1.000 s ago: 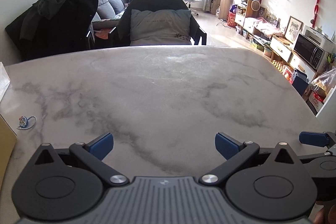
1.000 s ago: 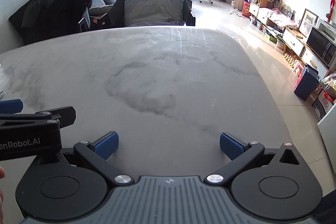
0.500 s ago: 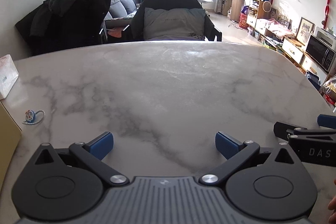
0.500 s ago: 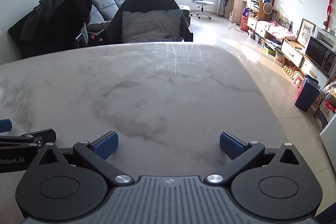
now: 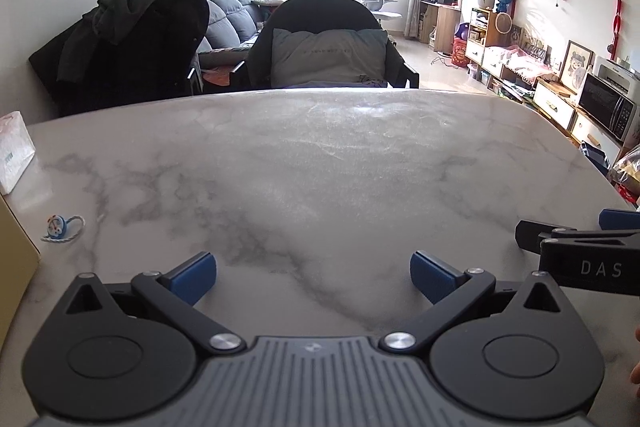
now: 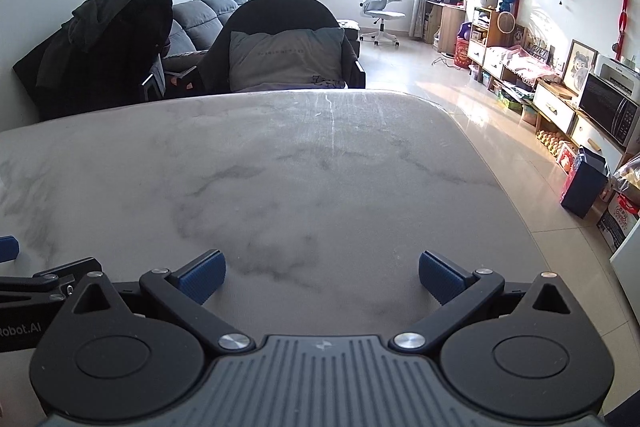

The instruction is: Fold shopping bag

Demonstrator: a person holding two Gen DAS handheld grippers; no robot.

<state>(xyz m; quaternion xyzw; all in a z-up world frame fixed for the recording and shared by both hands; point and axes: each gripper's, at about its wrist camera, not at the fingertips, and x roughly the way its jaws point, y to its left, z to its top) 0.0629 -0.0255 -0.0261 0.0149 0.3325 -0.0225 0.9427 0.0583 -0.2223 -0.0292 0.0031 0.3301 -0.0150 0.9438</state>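
Two grippers, left [image 5: 313,277] and right [image 6: 322,279], level and side by side low over the marble tabletop [image 5: 320,167], jaws spread wide on nothing; shopping bag in neither view, none ahead of or between the jaws; folding apparently unstarted, next move: locate and pinch the bag

grippers: two are showing, left gripper [image 5: 313,279] and right gripper [image 6: 322,279]
marble table [image 5: 320,163]: one
tissue pack [image 5: 14,151]: one
keychain charm [image 5: 56,226]: one
dining chairs: two
office chair [image 6: 376,9]: one
microwave [image 6: 608,115]: one
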